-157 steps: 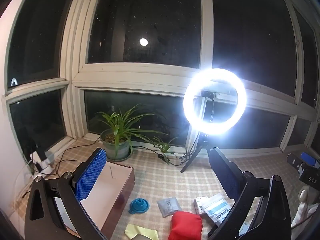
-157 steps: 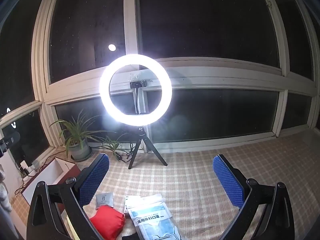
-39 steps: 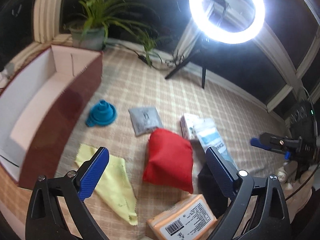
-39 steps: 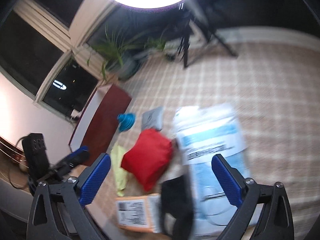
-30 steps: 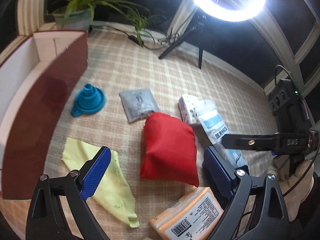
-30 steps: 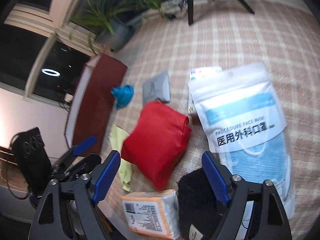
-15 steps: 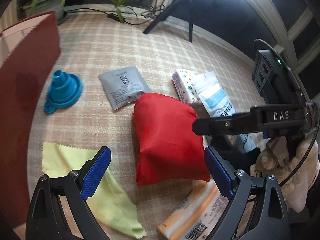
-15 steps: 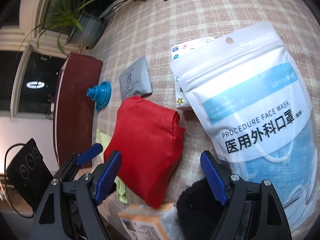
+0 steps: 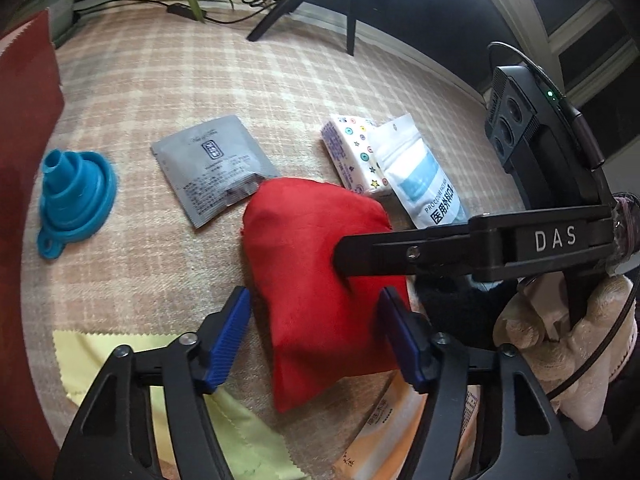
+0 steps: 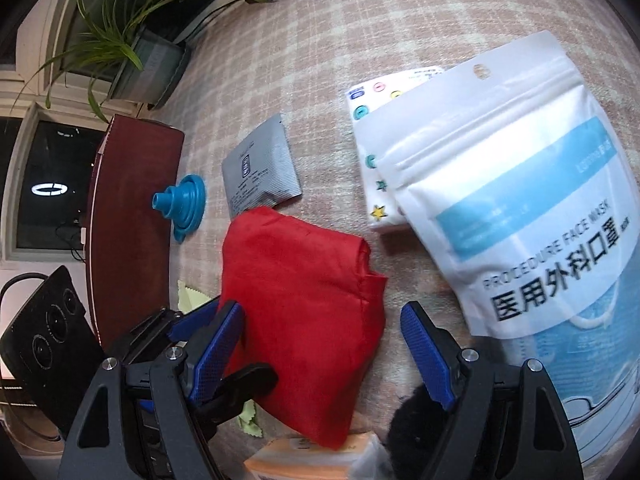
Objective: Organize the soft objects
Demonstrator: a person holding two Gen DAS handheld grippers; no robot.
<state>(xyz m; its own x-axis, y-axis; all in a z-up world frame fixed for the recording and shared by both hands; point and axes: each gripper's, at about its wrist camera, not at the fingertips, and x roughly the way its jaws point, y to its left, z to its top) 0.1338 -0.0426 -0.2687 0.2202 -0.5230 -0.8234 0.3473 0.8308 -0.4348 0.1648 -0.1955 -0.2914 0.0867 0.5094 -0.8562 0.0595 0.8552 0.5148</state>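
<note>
Jaws on left gripper point(image 9: 314, 334) just narrowed around the red fabric pouch point(image 9: 320, 264) at frame centre, pads not yet pressing, while right gripper point(image 10: 320, 344) straddles its near corner, spread wide and holding nothing, so pickup looks imminent.

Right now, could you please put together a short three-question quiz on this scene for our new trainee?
1. True or false: the red pouch lies between the left gripper fingers.
2. What overlaps the patterned tissue pack? A) grey sachet B) face mask bag C) blue funnel
3. What colour is the cloth beside the red pouch?

Key: 1 true. 2 B, the face mask bag. 3 yellow.
</note>
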